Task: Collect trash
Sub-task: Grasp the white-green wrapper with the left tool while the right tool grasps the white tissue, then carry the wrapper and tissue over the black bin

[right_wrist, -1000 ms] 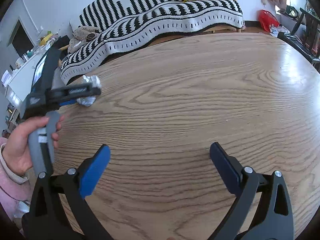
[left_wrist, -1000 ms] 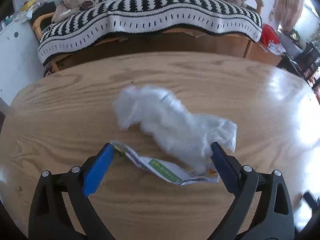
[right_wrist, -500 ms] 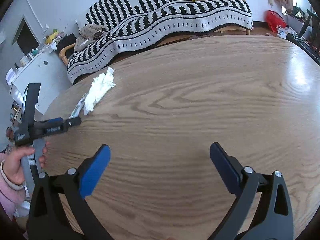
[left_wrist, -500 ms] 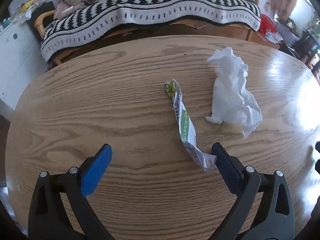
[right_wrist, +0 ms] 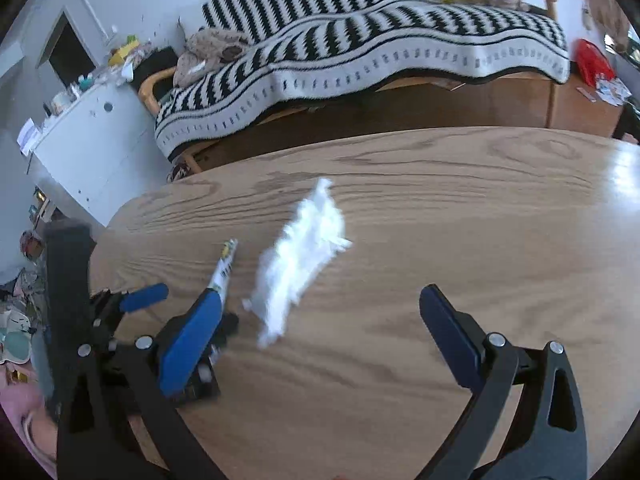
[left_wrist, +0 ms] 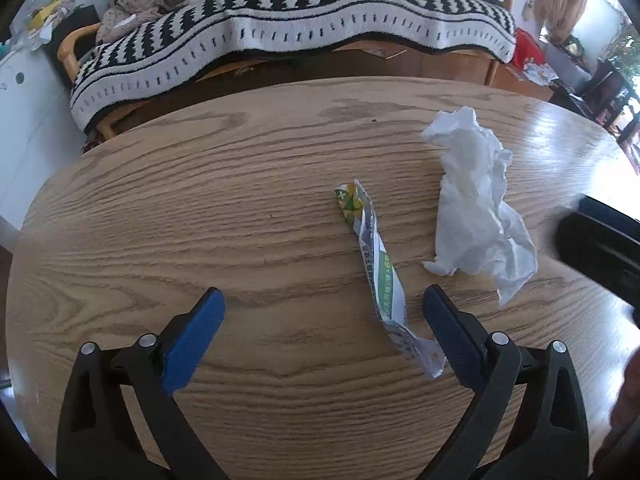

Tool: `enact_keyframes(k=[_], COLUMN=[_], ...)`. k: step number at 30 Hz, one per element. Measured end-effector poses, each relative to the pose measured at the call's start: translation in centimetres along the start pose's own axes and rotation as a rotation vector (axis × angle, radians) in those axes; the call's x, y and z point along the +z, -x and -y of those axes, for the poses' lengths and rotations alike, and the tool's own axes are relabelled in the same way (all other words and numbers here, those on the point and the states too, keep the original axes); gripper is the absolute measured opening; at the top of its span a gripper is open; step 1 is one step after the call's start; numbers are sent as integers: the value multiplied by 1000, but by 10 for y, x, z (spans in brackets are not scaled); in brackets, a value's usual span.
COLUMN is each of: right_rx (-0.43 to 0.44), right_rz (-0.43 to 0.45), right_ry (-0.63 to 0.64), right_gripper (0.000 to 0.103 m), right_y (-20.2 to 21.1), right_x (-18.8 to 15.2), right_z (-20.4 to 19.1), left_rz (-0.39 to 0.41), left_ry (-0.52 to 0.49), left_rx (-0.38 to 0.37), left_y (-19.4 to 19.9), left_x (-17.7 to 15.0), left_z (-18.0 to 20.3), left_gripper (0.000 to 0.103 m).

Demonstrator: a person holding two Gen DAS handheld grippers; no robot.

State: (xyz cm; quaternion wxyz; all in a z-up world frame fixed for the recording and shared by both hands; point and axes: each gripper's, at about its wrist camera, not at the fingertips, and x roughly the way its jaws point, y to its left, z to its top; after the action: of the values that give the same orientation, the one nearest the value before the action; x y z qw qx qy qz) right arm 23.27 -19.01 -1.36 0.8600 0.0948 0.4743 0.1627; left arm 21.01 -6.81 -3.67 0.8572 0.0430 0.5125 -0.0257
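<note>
A crumpled white tissue (left_wrist: 476,204) and a twisted green-and-white wrapper (left_wrist: 376,276) lie on the round wooden table (left_wrist: 200,208). My left gripper (left_wrist: 320,332) is open and empty; the wrapper's near end lies just inside its right finger. In the right wrist view the tissue (right_wrist: 300,260) and the wrapper (right_wrist: 224,268) lie ahead to the left. My right gripper (right_wrist: 320,340) is open and empty, just behind the tissue. The left gripper (right_wrist: 148,300) shows at the lower left there.
A sofa with a black-and-white striped blanket (left_wrist: 280,20) stands behind the table. A white cabinet (right_wrist: 88,148) with clutter on top is at the far left. The right gripper's dark body (left_wrist: 600,248) shows at the right edge of the left wrist view.
The tissue and wrapper were let go onto the table and my left gripper drew back. My right gripper has swung left toward the tissue, close beside the left gripper.
</note>
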Motion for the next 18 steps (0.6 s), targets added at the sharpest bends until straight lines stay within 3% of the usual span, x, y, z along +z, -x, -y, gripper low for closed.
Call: enact_keyframes(k=[1,2,3,4,5,8,12,18], right_rx=[-18,-31,-39,-34,-41,-30,-32,-33], right_rz=[-13,-27,-63,-81,-65,-63,-42,12], right_ry=[11,18,28,30,44,64,84,102], right_gripper=[79,57,45,22,17,9,8,8], right_y=[-9,-16,-29,-36,-37,-32,-10,57], right_x=[4,6,8,7,6,-1,-6,-17], right_z=[-6,-10,-15,-16,-19,-22,-24,-31], left_rz=[29,57,72,88,96,81,83,132], left_ry=[-29,-44,-46,-43,-52,-48,-33,-44], left_rx=[-17,-47,-49,-53,-48,-78,-103,-109], left_y=[1,2,3,5,6,7,22,78], left_x=[0,0,-1,1,1,-2,-8,-21], left_z=[0,0,-2,-4,-3,-3,-3,9], left_gripper=[90,77,71,49,13,12,12,12])
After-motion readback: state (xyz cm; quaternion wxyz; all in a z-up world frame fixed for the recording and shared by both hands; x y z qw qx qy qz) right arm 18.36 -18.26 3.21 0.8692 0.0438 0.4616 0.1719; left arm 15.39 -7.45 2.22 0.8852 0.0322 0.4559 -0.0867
